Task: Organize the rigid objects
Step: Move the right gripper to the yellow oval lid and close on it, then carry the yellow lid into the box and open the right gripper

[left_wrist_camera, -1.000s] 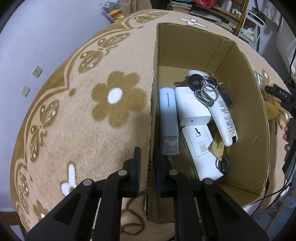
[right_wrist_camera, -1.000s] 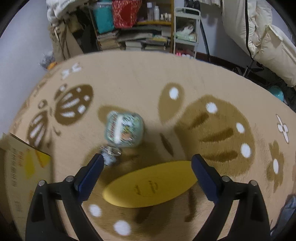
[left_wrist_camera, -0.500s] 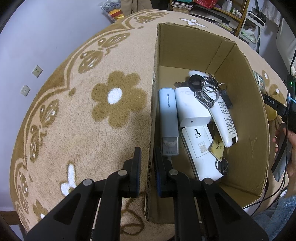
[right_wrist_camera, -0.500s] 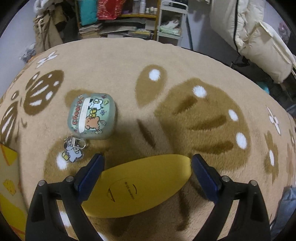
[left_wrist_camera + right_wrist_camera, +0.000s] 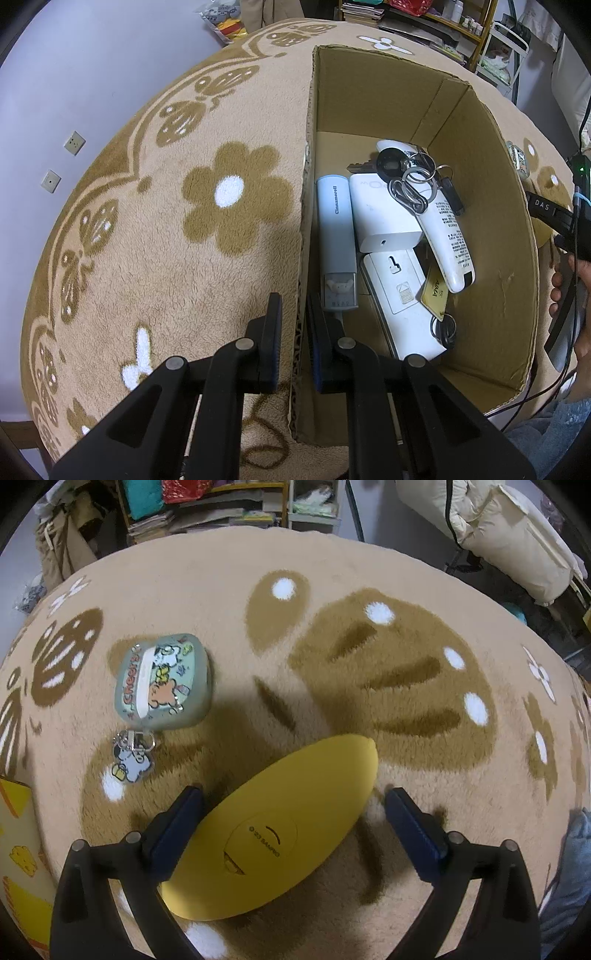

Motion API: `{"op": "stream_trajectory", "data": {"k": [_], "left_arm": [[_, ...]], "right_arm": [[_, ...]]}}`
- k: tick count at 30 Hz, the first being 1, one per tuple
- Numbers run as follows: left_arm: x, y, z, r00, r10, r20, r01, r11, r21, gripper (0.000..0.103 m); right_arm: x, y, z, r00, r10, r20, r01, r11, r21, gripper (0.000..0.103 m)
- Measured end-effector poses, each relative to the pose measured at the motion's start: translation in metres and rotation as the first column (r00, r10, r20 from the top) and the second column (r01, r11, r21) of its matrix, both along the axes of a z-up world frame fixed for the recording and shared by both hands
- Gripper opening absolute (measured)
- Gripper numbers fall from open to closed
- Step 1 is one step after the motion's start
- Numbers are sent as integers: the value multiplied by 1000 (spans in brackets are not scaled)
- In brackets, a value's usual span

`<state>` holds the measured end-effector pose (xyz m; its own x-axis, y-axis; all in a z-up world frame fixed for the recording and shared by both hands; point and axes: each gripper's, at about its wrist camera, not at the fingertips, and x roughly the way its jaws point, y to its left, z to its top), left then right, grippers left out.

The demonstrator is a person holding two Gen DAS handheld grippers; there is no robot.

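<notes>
Right claw (image 5: 293, 810) wide astride yellow oval case (image 5: 280, 830), pads apart from it

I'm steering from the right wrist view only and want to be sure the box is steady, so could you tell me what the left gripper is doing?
Observer: The left gripper is shut on the cardboard box, pinching its near side wall.
Operator: Thank you. Is anything in the box already?
Observer: Yes, a pale blue case, white devices and a bunch of keys lie on its floor.
Operator: Is there room for the yellow oval object?
Observer: Probably; the floor along the right wall looks bare.
</notes>
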<state>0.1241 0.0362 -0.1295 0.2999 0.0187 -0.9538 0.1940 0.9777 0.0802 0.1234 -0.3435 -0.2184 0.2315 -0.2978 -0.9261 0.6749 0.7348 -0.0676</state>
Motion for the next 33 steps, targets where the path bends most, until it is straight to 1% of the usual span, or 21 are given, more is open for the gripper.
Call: {"op": "stream_trajectory", "data": {"k": [3,5,7,8,9,11,14,16,17,20,24,26,30,33], "left_arm": [[0,0,0,1000,1,-1,-1,1000,-2,13],[0,-1,0,1000,1,-1,-1,1000,0,13],[0,-1,0,1000,0,0,0,1000,1,13],[0,-1,0,1000,0,0,0,1000,1,13],[0,-1,0,1000,1,-1,-1,1000,-1,13],[0,-1,0,1000,3,-2,-3,1000,-3,13],[-1,-2,0,1000,3,-2,-3,1000,-3,13],[0,-1,0,1000,2,-2,-2,1000,-3,13],[0,-1,0,1000,2,-2,-2,1000,-4,13],[0,-1,0,1000,5,-4,-5,1000,-10,13],[0,0,0,1000,4,-5,-4,1000,-12,13],[1,1,0,1000,4,-5,-4,1000,-12,13],[1,1,0,1000,4,-4,-4,1000,-12,13],[1,1,-1,1000,4,-5,-4,1000,-10,13]], "right_arm": [[-2,0,0,999,-36,-24,36,999,0,103],[-3,5,-1,999,-32,-30,31,999,-19,103],[-6,10,-2,999,-37,-31,37,999,-17,102],[-6,9,-3,999,-40,-30,40,999,-8,97],[-7,9,-2,999,-43,-22,44,999,13,95],[-8,12,-1,999,-48,-14,48,999,24,84],[-10,19,2,999,-52,15,51,998,34,74],[-12,23,4,998,-42,47,40,999,33,71],[-13,27,5,998,-30,52,29,999,23,66],[-15,34,10,998,-4,60,3,1000,10,60],[-19,37,16,997,29,69,-33,998,54,59],[-16,29,19,997,37,74,-42,996,73,59],[-18,23,28,994,36,102,-45,995,93,59],[-19,20,40,990,42,138,-57,993,105,59]]}}
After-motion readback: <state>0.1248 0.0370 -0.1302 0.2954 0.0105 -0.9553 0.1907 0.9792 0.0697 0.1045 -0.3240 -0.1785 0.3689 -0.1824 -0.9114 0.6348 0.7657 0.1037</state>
